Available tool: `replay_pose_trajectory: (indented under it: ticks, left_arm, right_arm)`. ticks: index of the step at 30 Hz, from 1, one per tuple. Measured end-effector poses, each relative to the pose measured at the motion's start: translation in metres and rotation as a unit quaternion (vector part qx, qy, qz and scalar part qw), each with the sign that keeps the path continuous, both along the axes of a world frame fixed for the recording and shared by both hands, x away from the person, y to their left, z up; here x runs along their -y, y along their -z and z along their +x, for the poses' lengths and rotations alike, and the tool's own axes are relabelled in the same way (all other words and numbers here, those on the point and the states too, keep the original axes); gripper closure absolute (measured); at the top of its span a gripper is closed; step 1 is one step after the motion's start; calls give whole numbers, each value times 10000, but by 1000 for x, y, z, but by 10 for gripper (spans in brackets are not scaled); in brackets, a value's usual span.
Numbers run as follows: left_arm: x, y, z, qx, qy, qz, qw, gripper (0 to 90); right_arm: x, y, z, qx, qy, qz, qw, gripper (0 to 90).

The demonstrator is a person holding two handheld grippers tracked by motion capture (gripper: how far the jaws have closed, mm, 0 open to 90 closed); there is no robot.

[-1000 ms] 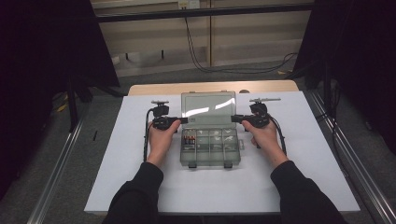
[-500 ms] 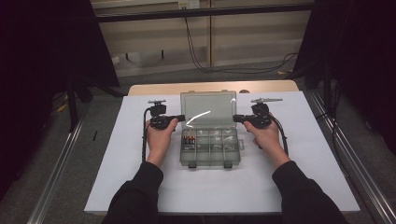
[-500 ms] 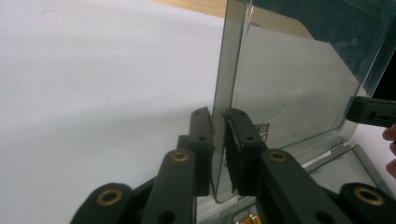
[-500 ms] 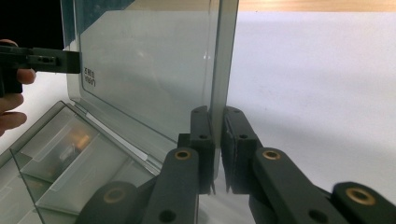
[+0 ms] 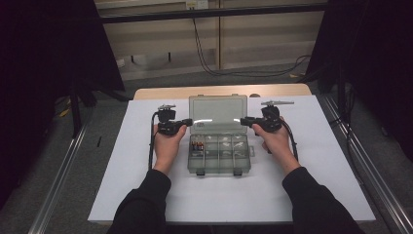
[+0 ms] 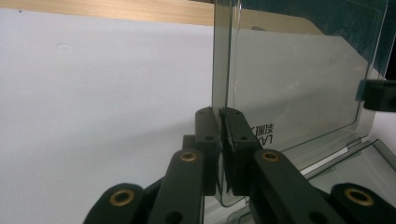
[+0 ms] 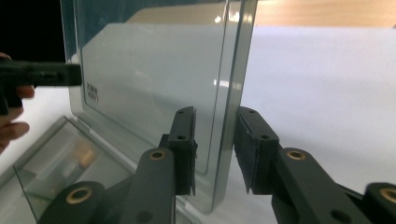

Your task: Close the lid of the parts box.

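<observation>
On the white table (image 5: 146, 161) the clear box (image 5: 220, 153) sits open, its upright lid (image 6: 299, 84) pinched only by the left gripper (image 6: 222, 140), so with the right gripper (image 7: 215, 149) just loosened, pads off, it may twist or drop.

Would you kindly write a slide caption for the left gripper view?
Left gripper shut on the upright edge of the box's clear lid, white table behind.
</observation>
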State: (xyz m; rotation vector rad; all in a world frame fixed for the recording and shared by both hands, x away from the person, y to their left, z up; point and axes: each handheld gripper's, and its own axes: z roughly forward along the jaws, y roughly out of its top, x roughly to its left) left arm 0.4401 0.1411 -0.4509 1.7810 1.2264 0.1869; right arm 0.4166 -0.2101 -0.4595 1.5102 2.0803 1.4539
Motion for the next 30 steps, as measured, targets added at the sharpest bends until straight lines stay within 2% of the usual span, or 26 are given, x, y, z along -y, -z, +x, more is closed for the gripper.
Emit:
replay_pose_trajectory:
  ticks: [8,13,22,26,28,30]
  left_arm:
    - [-1,0,-1,35,12,-11,10000,859]
    - [-1,1,-1,9,28,-42,10000,859]
    - [-2,2,-1,30,-3,-68,10000,858]
    - [-6,2,1,-185,3,-331,9993,824]
    - [-9,-1,0,-170,27,-473,9987,748]
    - [-14,-5,-1,-130,28,-460,9989,717]
  right_arm:
    - [1,-15,14,25,232,-33,9997,724]
    - [2,-21,19,92,218,-45,9997,766]
    - [3,-22,19,50,185,-59,9998,835]
    - [2,-25,16,69,217,-94,9997,842]
    - [3,-25,14,100,205,-63,9997,843]
    - [3,-26,12,139,187,-72,9997,844]
